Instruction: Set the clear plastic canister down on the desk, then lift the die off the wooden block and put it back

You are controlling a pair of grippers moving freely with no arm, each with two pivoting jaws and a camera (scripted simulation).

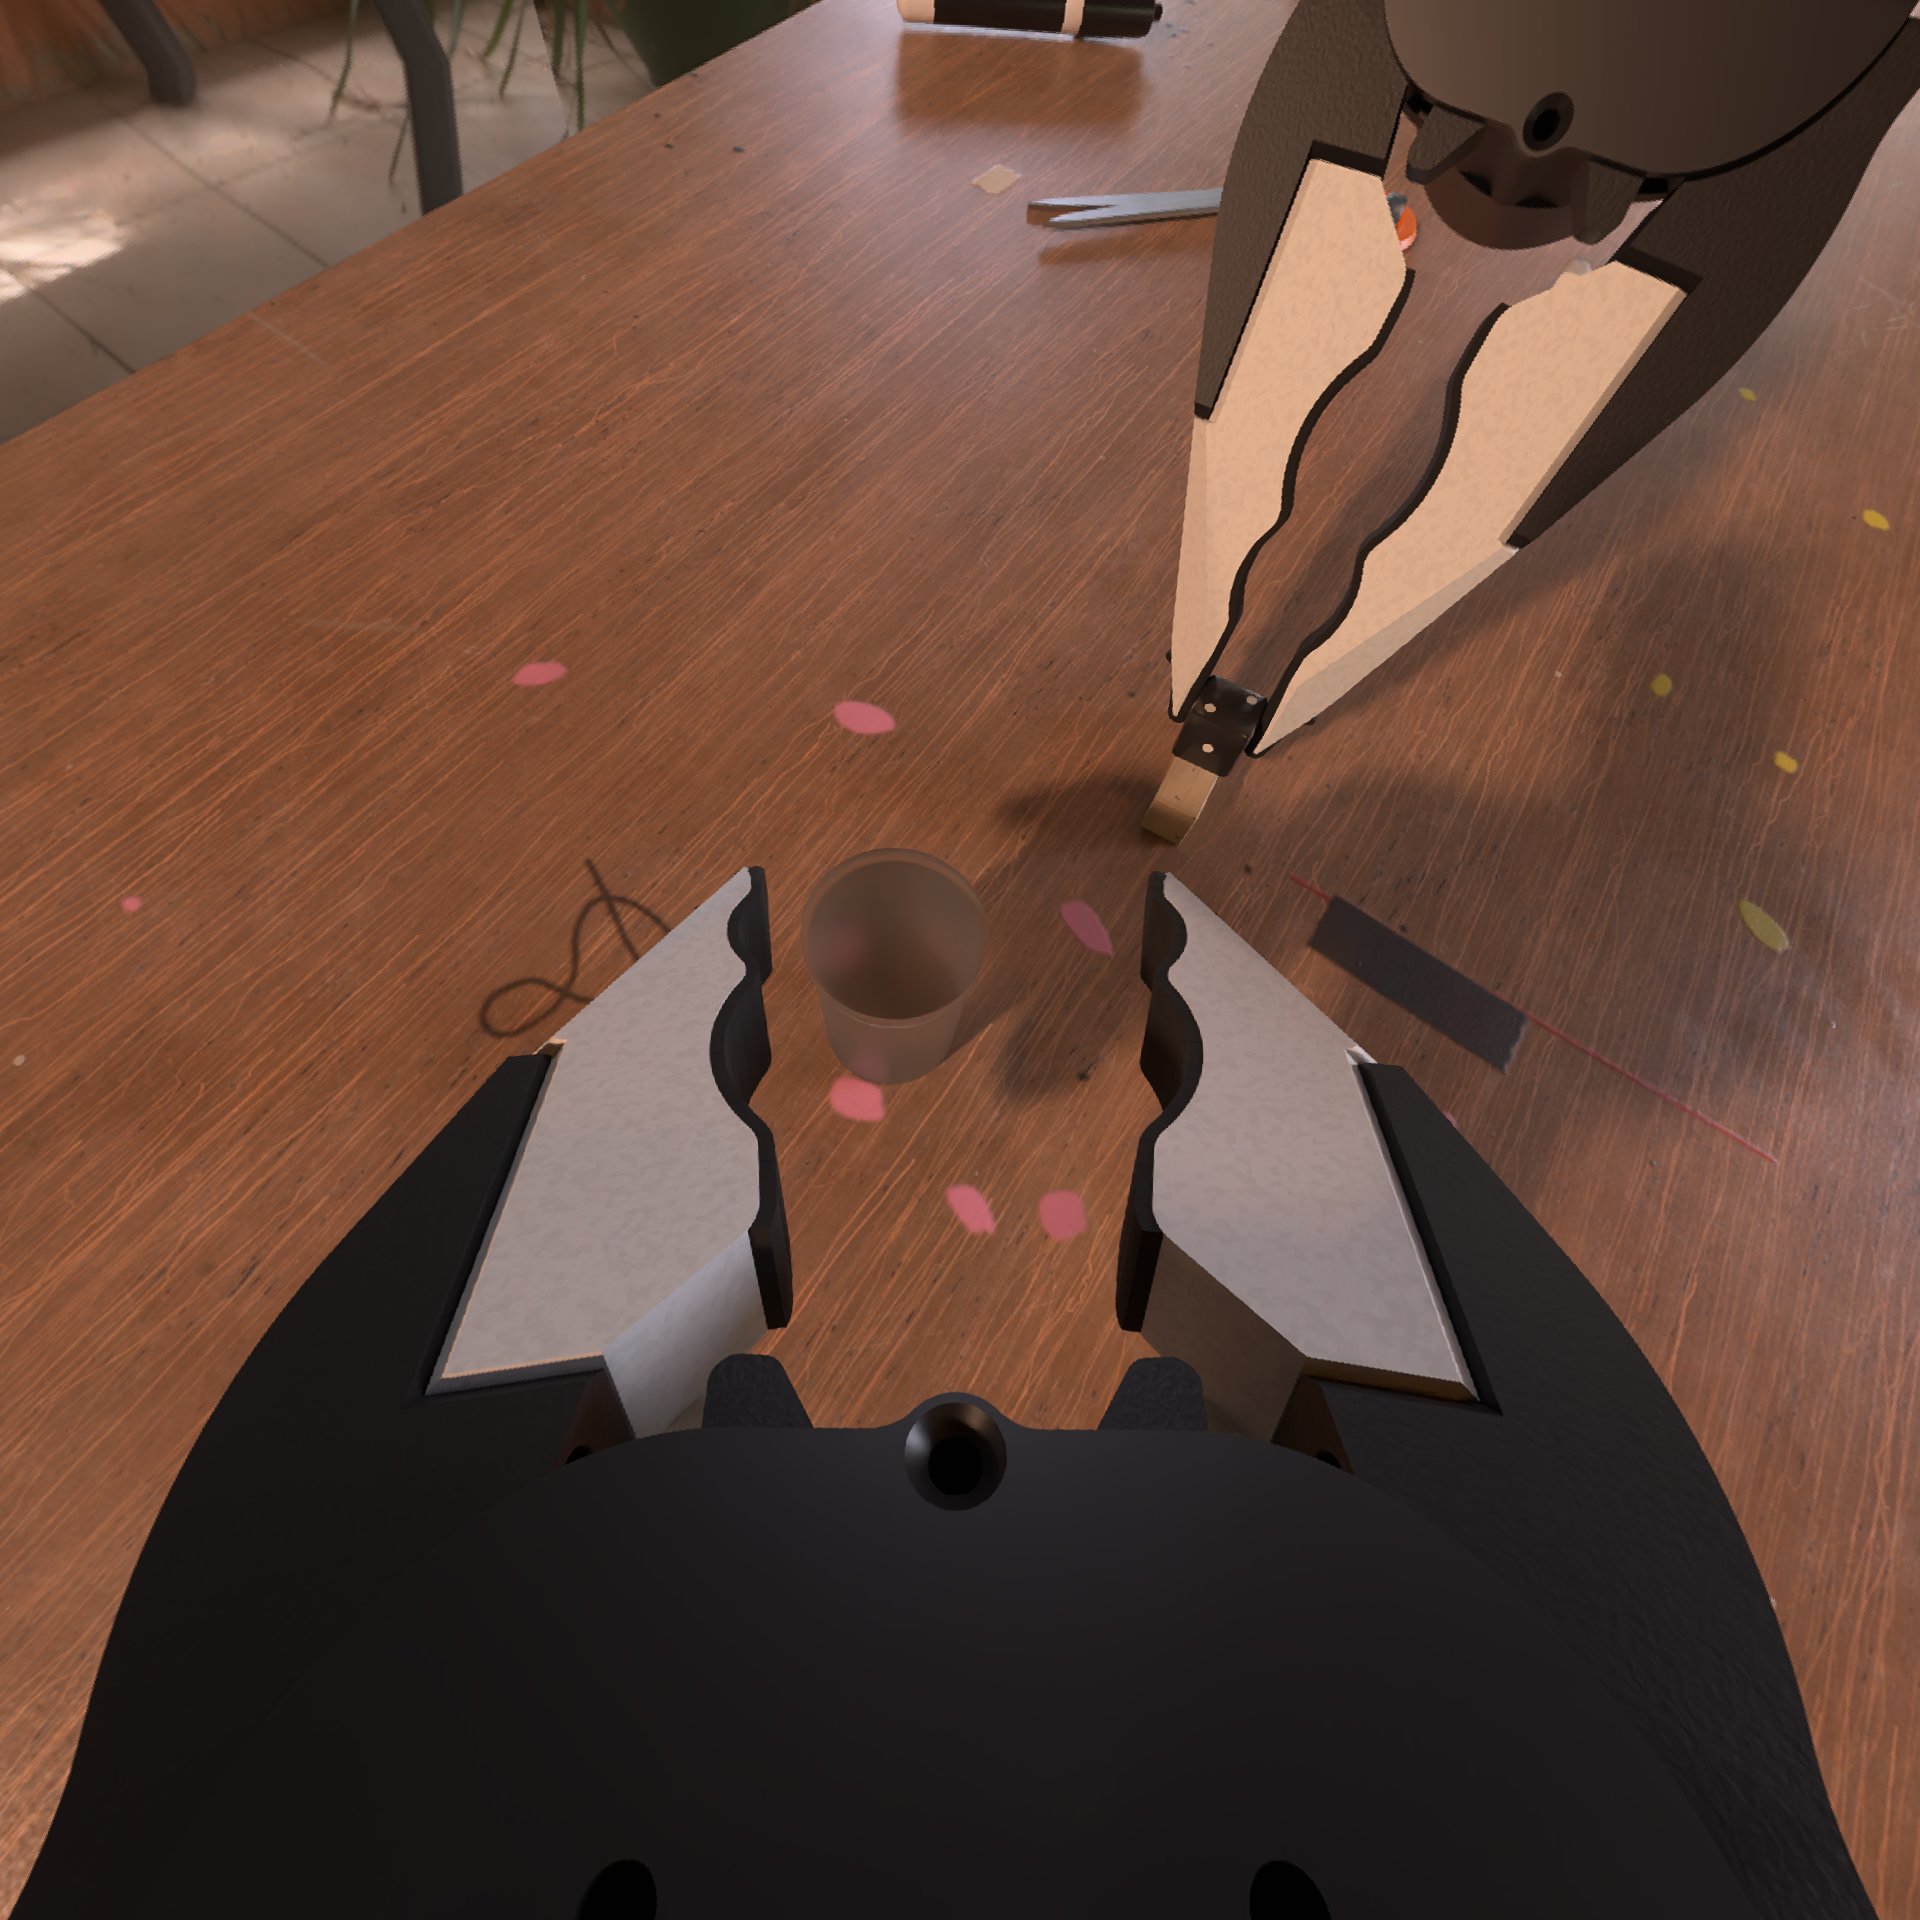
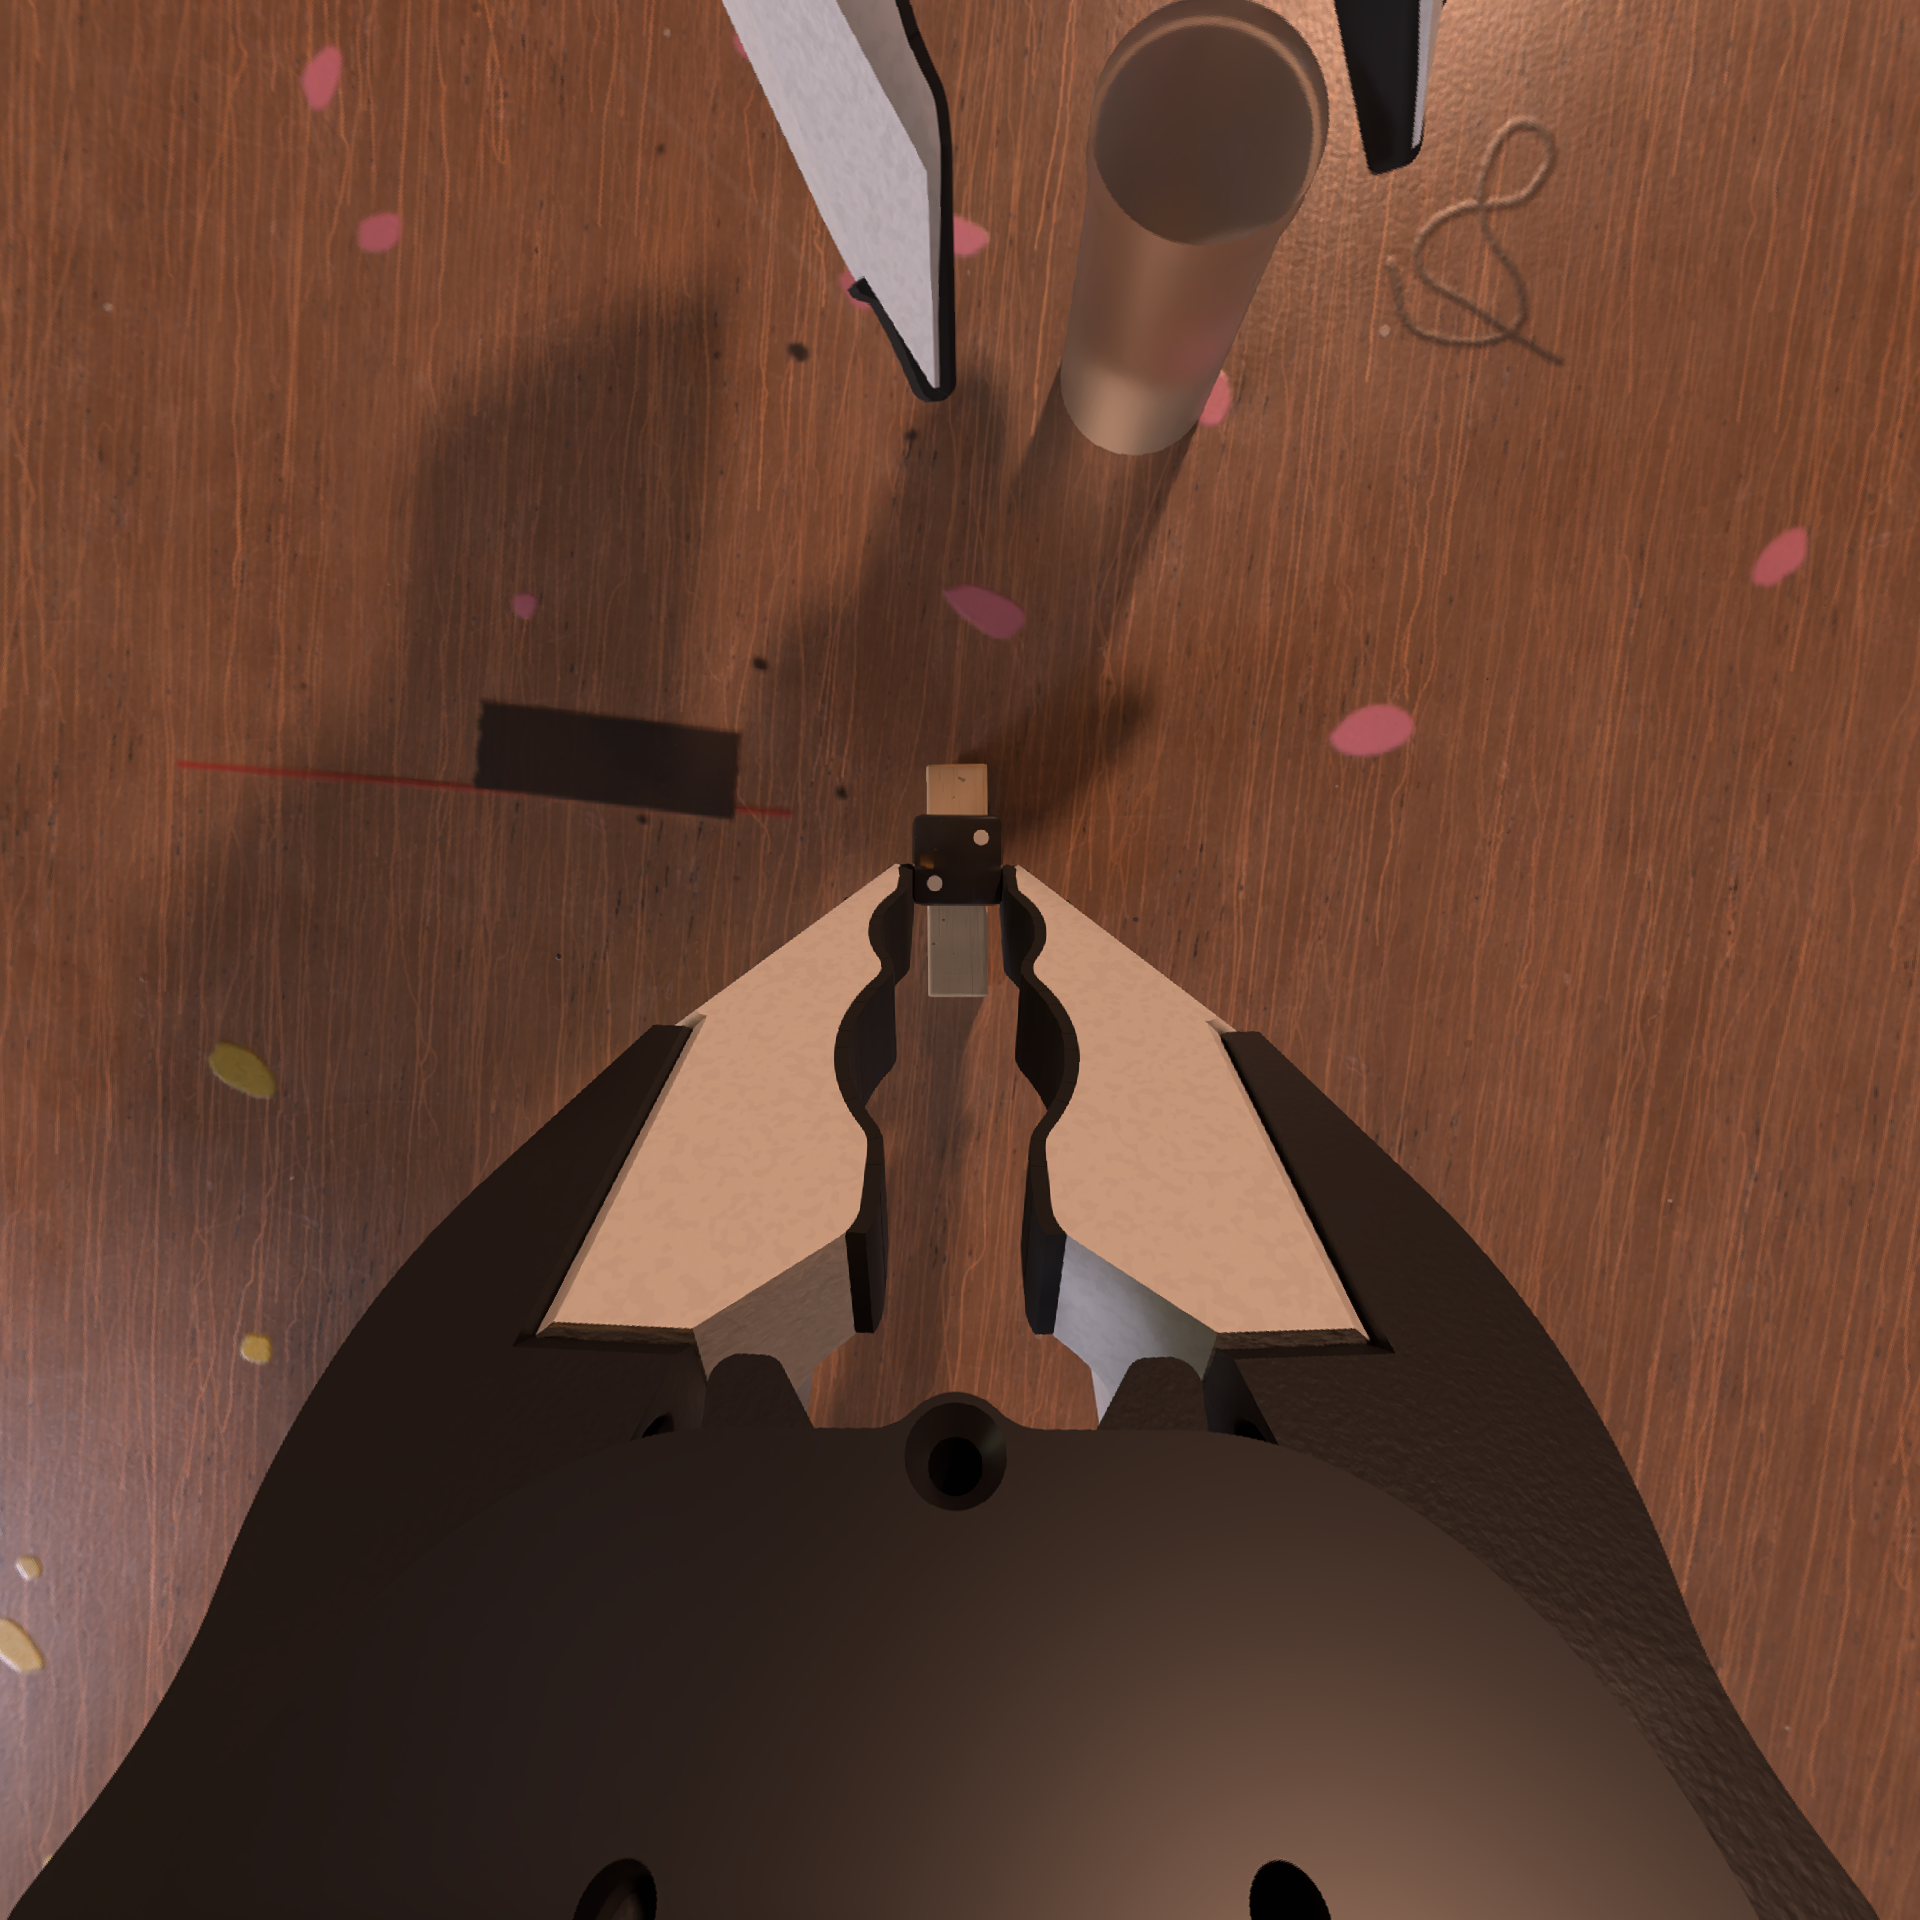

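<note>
The canister (image 1: 894, 966) stands upright on the desk (image 1: 520, 468), free of any grip. The left gripper (image 1: 956, 935) hangs over it with its jaws spread wide, a finger on each side and neither touching the plastic. That part of the job looks finished to me.

Off to the right, the right gripper (image 2: 956, 883) points almost straight down, its jaws drawn narrow around the die (image 2: 956, 857). The fingertips (image 2: 888, 894) pinch it on two opposite faces. The block (image 2: 956, 790) sits right under it; from here I cannot tell whether the die rests on the wood or has just cleared it.

The die is tiny, hard and probably very light, with smooth faces and rounded corners. I'd expect it to squirt out sideways if the squeeze is uneven, so holding it flat on opposite faces, right at the tips, seems the way to do it. The block is slim and stands on end, so I reckon a careless nudge could topple it. Putting the die back will call for a straight, gentle drop onto that small top.

Pink petals (image 1: 862, 717), a dark strip (image 2: 608, 758) and a loop of thread (image 2: 1475, 249) lie scattered around, none in the way.
</note>
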